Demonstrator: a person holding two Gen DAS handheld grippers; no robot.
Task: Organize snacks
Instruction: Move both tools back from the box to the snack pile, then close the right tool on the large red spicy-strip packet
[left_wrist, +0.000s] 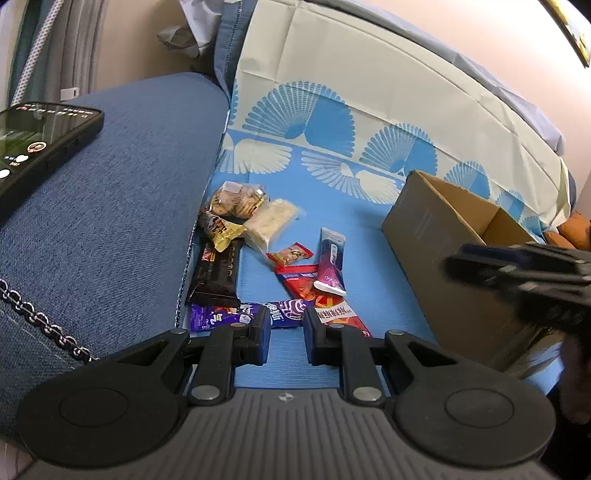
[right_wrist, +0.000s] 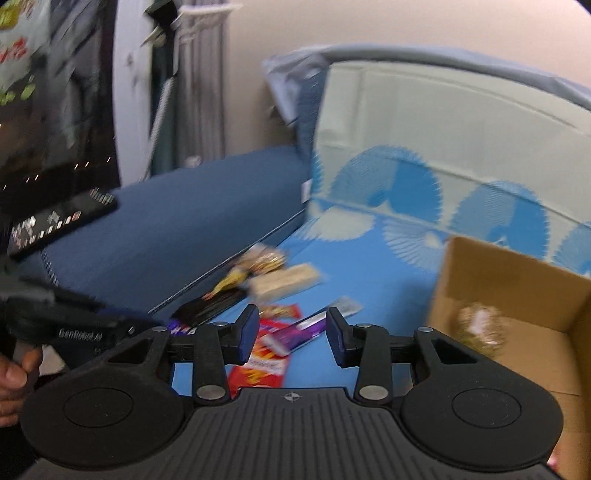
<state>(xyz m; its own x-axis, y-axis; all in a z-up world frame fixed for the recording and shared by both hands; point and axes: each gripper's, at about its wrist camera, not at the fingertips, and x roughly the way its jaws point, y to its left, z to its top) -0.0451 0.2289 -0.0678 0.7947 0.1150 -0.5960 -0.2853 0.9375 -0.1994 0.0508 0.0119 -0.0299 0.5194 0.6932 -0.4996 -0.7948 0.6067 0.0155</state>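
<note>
Several snack packets lie on the blue mat: a cookie bag, a pale cracker pack, a black bar, a purple packet, a red packet and a pink tube pack. A cardboard box stands to the right; in the right wrist view the box holds a gold-wrapped snack. My left gripper is open and empty, just above the purple packet. My right gripper is open and empty over the red and purple packets, left of the box.
A blue sofa arm on the left carries a black phone. The patterned mat runs up the backrest. The right gripper's body hovers by the box. Orange items lie beyond the box.
</note>
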